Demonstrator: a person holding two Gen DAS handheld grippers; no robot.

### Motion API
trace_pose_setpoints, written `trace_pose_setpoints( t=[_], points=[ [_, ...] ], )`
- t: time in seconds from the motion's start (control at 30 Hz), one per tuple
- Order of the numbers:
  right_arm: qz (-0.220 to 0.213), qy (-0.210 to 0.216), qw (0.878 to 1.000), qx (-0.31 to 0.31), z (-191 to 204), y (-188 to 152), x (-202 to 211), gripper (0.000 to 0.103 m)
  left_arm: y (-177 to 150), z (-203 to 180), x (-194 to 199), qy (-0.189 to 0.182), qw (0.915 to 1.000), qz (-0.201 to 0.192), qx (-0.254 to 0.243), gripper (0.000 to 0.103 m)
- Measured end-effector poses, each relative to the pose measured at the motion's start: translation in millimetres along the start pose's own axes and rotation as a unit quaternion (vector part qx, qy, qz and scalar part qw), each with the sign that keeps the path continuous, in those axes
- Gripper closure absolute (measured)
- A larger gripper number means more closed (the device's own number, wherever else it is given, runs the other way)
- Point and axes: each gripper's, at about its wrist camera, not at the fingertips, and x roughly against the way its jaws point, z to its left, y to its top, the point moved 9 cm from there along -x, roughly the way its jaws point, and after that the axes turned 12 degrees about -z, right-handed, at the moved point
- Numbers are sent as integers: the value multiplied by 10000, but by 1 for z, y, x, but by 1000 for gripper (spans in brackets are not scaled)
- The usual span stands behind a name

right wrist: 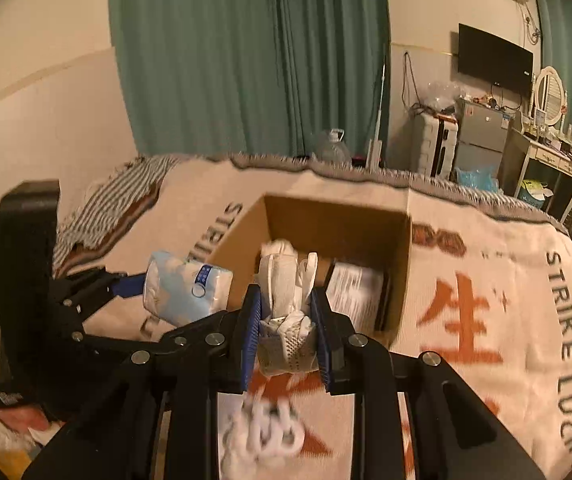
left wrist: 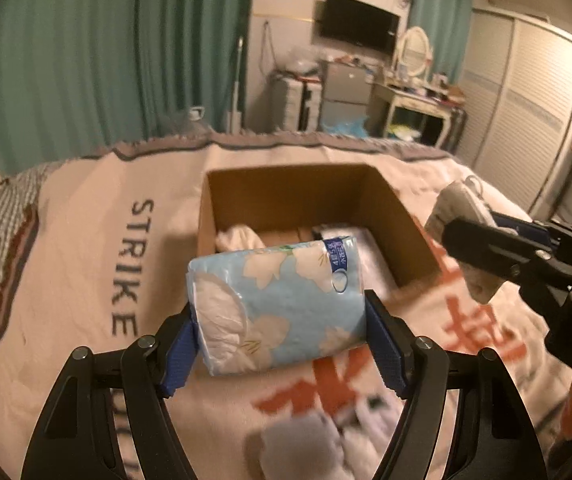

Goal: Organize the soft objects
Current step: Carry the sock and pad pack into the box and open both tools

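My left gripper [left wrist: 280,320] is shut on a light blue tissue pack [left wrist: 278,304] with a flower print and holds it above the blanket, just in front of the open cardboard box [left wrist: 410,224]. The pack also shows in the right wrist view [right wrist: 186,292]. My right gripper [right wrist: 286,312] is shut on a white mesh shoe [right wrist: 286,320], held near the box's front edge [right wrist: 402,280]. From the left wrist view the shoe [left wrist: 462,208] hangs to the right of the box. Inside the box lie a white cloth item [left wrist: 238,238] and a flat white pack [left wrist: 370,248].
The box sits on a bed covered by a cream blanket [left wrist: 86,280] with dark letters and orange characters. A blurred white soft object [right wrist: 266,432] lies on the blanket below my right gripper. Green curtains, a desk and a wardrobe stand beyond the bed.
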Motion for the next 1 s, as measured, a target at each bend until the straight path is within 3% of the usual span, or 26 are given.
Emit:
trace_pose_setpoints(
  t=[0.1, 0.2, 0.33, 0.63, 0.67, 0.7, 0.77, 0.87, 1.0],
  points=[
    [-69, -67, 9998, -163, -15, 13, -30, 79, 7, 10, -26, 109, 9999, -54, 47, 30],
    [-103, -118, 9995, -270, -28, 18, -57, 79, 4, 12, -50, 48, 9997, 138, 208, 30],
    [-73, -211, 9985, -501, -42, 12, -94, 79, -3, 4, -68, 127, 9997, 165, -135, 30],
    [79, -395, 9977, -538, -57, -2, -113, 76, -3, -7, -69, 239, 9986, -5, -479, 25],
    [63, -439, 9976, -531, -58, -2, -112, 71, -3, -5, -69, 274, 9986, 27, -449, 19],
    [40, -489, 9975, -512, -59, -1, -111, 57, -1, -3, -70, 291, 9987, 25, -423, 19],
    [-20, -548, 9970, -548, -61, 2, -106, 44, 2, 0, -66, 398, 9984, -4, -412, 19],
    [-45, -609, 9965, -570, -65, 9, -95, 43, 12, -1, -57, 481, 9974, 32, -535, 19],
    [-142, -717, 9966, -392, -64, 28, -62, 40, 35, -5, -22, 562, 9964, -200, -605, 18]
  ],
)
